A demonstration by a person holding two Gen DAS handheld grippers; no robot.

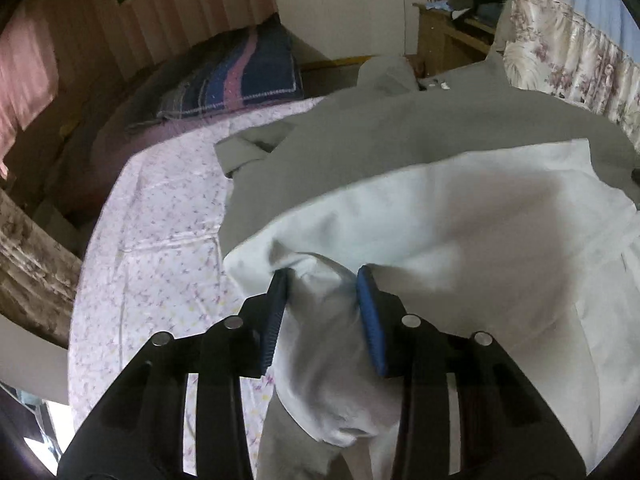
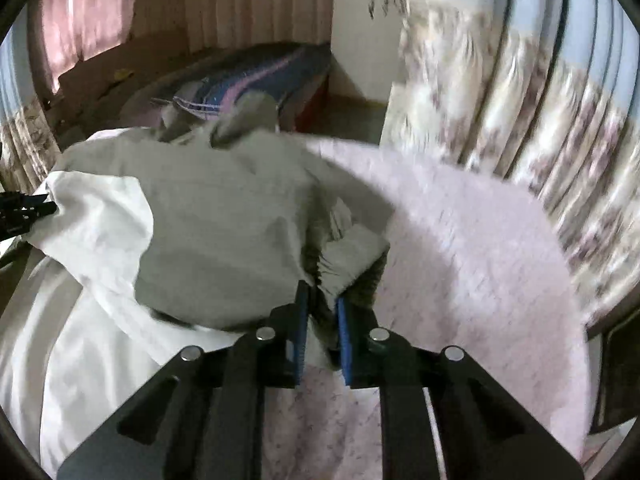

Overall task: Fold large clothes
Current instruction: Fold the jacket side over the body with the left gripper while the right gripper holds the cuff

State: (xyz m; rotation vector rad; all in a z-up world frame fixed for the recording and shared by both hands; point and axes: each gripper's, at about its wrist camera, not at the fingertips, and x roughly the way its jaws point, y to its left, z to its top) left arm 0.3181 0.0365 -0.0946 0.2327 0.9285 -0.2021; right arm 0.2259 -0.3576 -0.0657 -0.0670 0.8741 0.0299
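A large grey jacket (image 1: 400, 128) with a white lining (image 1: 460, 216) lies on the bed with the pink floral sheet (image 1: 160, 220). My left gripper (image 1: 324, 276) is shut on a bunch of the white lining at the jacket's lower edge and lifts it. In the right wrist view the jacket (image 2: 224, 216) shows grey outside with white lining (image 2: 92, 216) turned up at left. My right gripper (image 2: 322, 300) is shut on a gathered grey cuff or hem (image 2: 352, 260) of the jacket. The left gripper's black tip (image 2: 24, 208) shows at the far left edge there.
A folded blue and pink striped blanket (image 1: 240, 76) lies at the bed's far end, also in the right wrist view (image 2: 248, 80). Floral curtains (image 2: 520, 120) hang on the right. A wooden desk with clutter (image 1: 452, 32) stands beyond the bed.
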